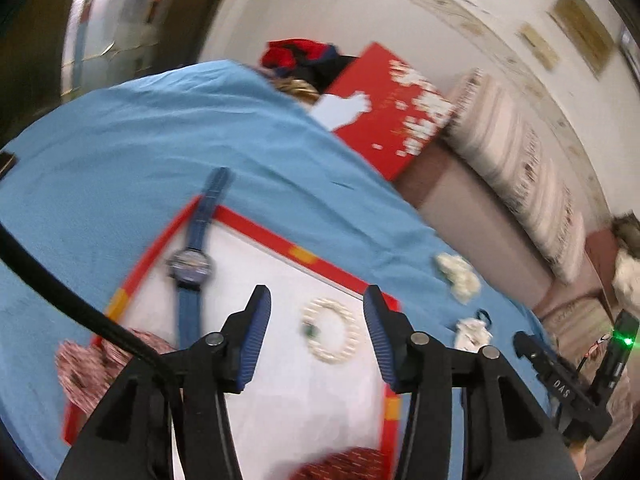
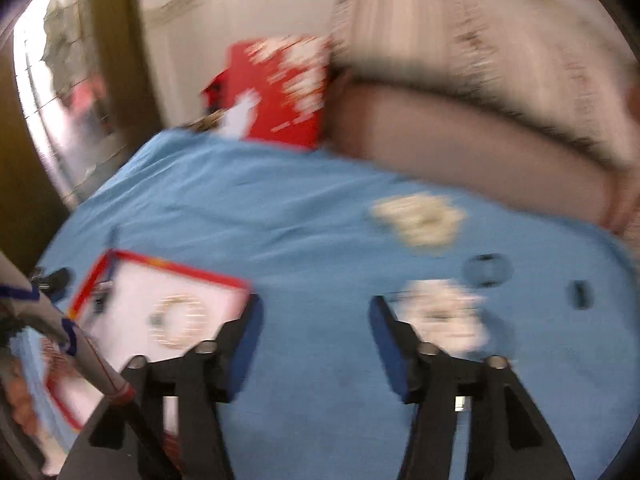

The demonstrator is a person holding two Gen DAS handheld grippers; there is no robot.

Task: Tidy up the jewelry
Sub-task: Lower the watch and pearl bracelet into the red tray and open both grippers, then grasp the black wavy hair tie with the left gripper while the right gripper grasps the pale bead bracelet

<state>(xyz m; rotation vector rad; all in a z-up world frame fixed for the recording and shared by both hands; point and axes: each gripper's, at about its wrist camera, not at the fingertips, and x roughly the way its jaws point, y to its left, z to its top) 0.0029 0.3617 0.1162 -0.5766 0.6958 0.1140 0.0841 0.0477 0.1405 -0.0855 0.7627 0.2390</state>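
Above the red-rimmed tray [image 1: 256,224], left gripper [image 1: 316,338] gapes over a bracelet [image 1: 329,330] — right gripper [image 2: 316,344] (blurred) likewise spread.

Blue cloth [image 1: 160,128] covering the work surface. Taupe sofa [image 1: 472,200] beside it, striped cushion [image 1: 516,148] along its back. White wall [image 1: 360,12] with framed pictures [image 1: 582,32]. Bright window [image 2: 60,92], left, blurred.
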